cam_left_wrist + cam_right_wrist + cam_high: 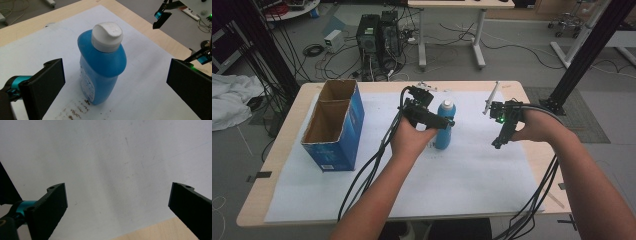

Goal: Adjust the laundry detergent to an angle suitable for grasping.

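High view: blue bottle (445, 125) upright mid-surface, right of cardboard box (334, 125). Left tool (112, 82) released, jaws flanking bottle, not touching; likely approach-to-grasp step. Next: advance, clench on body. Right tool (117, 202) released, empty, right of bottle.

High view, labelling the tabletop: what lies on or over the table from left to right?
Blue cardboard box → left hand-held gripper → blue bottle → right hand-held gripper, all over the white paper that covers the table.
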